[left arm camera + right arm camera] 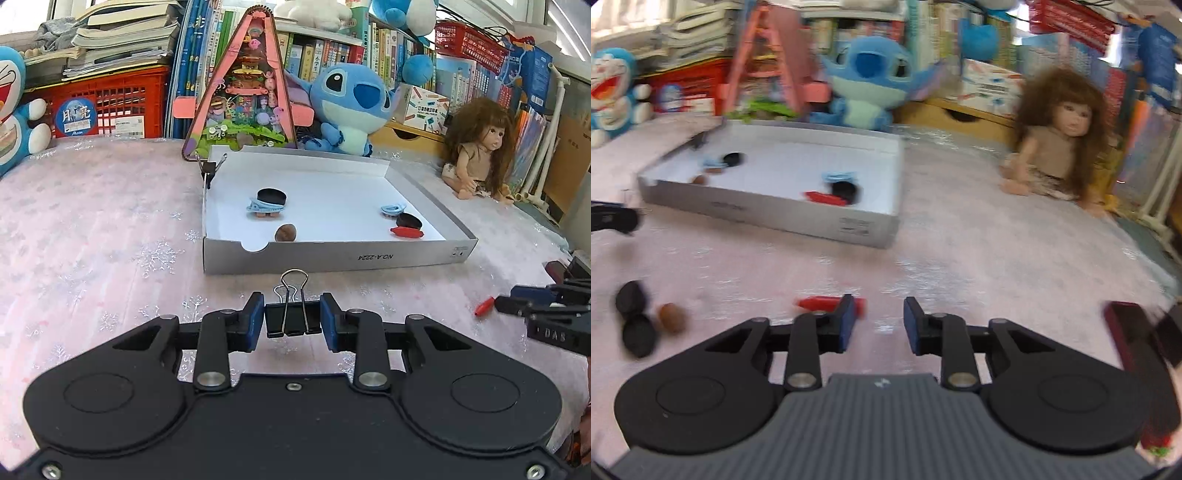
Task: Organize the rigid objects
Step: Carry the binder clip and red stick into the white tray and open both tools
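My left gripper is shut on a black binder clip with silver handles, just in front of the white box lid. The lid holds black discs, blue clips, a brown nut and a red piece. My right gripper is open over the pink cloth, its left finger beside a red piece lying on the cloth. In the left wrist view the right gripper shows at the right edge next to that red piece. The right wrist view is blurred.
Two black discs and a brown nut lie on the cloth at the left. A dark red object sits at the right. A doll, a Stitch plush, a triangular toy case and bookshelves stand behind the lid.
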The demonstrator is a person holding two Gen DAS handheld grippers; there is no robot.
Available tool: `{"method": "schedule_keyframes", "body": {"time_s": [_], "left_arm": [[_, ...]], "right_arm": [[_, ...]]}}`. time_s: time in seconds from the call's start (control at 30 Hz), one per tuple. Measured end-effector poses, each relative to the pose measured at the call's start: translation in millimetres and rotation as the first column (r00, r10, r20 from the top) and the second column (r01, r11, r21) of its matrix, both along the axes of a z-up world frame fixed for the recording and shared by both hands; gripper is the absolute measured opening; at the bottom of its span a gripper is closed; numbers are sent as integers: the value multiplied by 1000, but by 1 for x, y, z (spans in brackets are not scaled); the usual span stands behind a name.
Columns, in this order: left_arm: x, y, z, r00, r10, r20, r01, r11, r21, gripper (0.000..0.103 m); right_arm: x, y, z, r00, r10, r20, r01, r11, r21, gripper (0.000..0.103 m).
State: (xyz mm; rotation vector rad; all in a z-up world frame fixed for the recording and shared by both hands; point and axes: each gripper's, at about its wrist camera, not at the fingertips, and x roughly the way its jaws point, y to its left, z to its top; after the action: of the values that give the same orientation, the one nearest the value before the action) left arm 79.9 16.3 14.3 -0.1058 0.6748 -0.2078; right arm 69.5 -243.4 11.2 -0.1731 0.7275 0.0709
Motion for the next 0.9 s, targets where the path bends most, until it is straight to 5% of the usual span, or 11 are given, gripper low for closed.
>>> {"method": "schedule_keyframes", "body": {"time_s": [0.2, 0.4, 0.6, 0.77, 0.9], "left_arm": [[-2, 0, -2, 1000, 10, -7, -10, 1000, -9, 31], [-1, -3, -3, 1000, 7, -9, -7, 1000, -8, 31], [2, -5, -4, 1000, 6, -10, -6, 1000, -4, 31], [4, -7, -5, 1000, 2, -12, -2, 1000, -4, 31], [4, -7, -5, 1000, 1, -12, -1, 1000, -2, 31]], "right_arm": [[-12, 11, 1, 998, 42, 39, -45, 997, 61, 67], [-6, 16, -11, 1000, 6, 28, -8, 998, 64, 71], [-3, 15, -17, 999, -4, 42, 0, 997, 79, 70], [-3, 16, -17, 999, 7, 51, -10, 998, 69, 51], [-5, 17, -16, 998, 5, 62, -9, 998, 68, 49]]}}
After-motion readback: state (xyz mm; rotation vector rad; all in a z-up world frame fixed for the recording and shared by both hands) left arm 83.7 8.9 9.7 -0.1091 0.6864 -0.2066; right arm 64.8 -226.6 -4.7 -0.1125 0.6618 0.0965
